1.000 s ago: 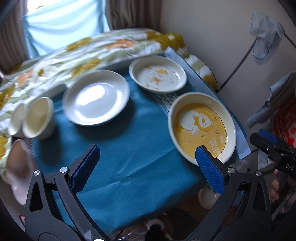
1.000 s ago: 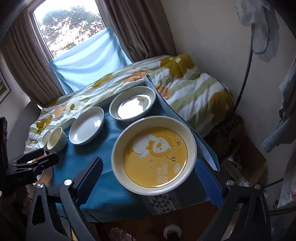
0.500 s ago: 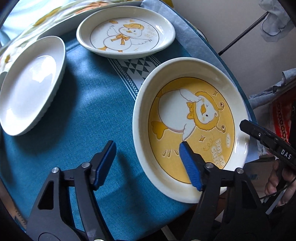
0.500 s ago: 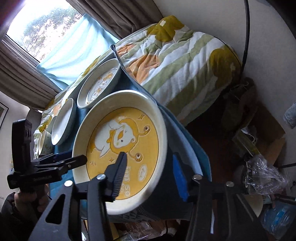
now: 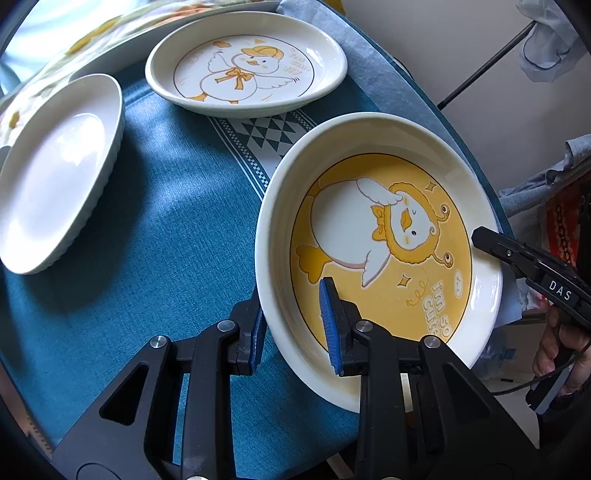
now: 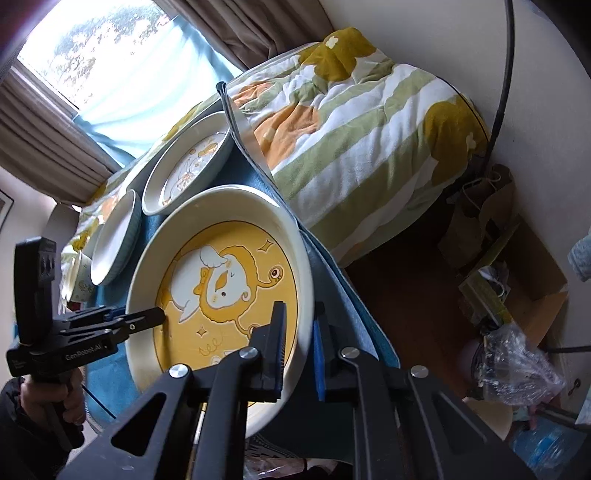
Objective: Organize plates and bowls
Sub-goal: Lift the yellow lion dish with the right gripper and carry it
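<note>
The bed point(image 6: 354, 122) fills the far side of the right wrist view, its quilt striped green and white with orange and mustard patches, under a window with brown curtains point(image 6: 236, 33). Against it stands the counter point(image 5: 159, 229), covered in a teal cloth with a black-and-white triangle band running between the dishes.

On the counter's near right part sits the yellow duck plate point(image 5: 388, 254), a deep cream dish with a yellow centre showing a duck in a lion hood and the words "I'm so cute". It is the largest dish and reaches the counter's near edge. Behind it, apart from it, lies the white duck plate point(image 5: 245, 64), printed with a duck in a yellow cap and bow. Left of both, apart from each, lies a plain white ribbed plate point(image 5: 55, 173). A pale cup point(image 6: 79, 277) shows further left in the right wrist view, mostly hidden.

Both of the 2 tools have just been closing, with the yellow duck plate's rim between the pads. The left tool point(image 5: 293, 326) is narrow, pinching the plate's near left rim: 1 blue pad outside the wall, 1 inside on the yellow floor. The right tool point(image 6: 299, 352) is nearly closed on the opposite rim, 1 pad inside, 1 outside. A hand point(image 6: 51, 398) holds the left tool's grip.
</note>
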Motion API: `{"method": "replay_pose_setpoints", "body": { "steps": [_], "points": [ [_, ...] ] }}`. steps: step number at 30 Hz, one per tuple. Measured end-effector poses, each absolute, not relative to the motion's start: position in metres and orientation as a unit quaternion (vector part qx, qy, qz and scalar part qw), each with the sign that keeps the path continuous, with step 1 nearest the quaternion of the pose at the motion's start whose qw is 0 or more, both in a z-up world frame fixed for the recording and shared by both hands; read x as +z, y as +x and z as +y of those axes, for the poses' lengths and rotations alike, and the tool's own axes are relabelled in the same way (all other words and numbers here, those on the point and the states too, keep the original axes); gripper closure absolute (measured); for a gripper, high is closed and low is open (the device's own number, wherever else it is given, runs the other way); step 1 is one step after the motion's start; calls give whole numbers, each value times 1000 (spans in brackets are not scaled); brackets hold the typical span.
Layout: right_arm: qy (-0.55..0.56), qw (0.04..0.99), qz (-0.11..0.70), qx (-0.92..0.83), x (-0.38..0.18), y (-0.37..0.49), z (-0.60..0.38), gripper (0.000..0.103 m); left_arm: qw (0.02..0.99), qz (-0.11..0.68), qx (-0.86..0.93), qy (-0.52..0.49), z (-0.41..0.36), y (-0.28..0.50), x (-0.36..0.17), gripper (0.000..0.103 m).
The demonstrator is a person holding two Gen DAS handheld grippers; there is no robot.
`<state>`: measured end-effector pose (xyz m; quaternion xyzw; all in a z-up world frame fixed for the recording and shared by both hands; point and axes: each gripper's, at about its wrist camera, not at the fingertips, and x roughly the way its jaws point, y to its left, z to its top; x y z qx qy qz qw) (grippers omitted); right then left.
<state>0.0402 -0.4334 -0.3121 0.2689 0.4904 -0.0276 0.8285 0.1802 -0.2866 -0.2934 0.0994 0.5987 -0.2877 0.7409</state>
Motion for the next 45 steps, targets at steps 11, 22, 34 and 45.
{"method": "replay_pose_setpoints", "body": {
  "steps": [11,22,34,45],
  "points": [
    [224,844,488,-14,-298,45,-424,91,762,576,-282,92,-262,153,-261,79],
    [162,869,463,58,-256,63,-376,91,805,550,-221,36,-181,142,-212,80],
    [80,852,471,214,-243,108,-245,91,834,546,-71,-40,-29,106,-189,80],
    [56,837,492,232,-290,117,-156,91,829,553,-59,-52,52,109,-247,80]
  ]
}}
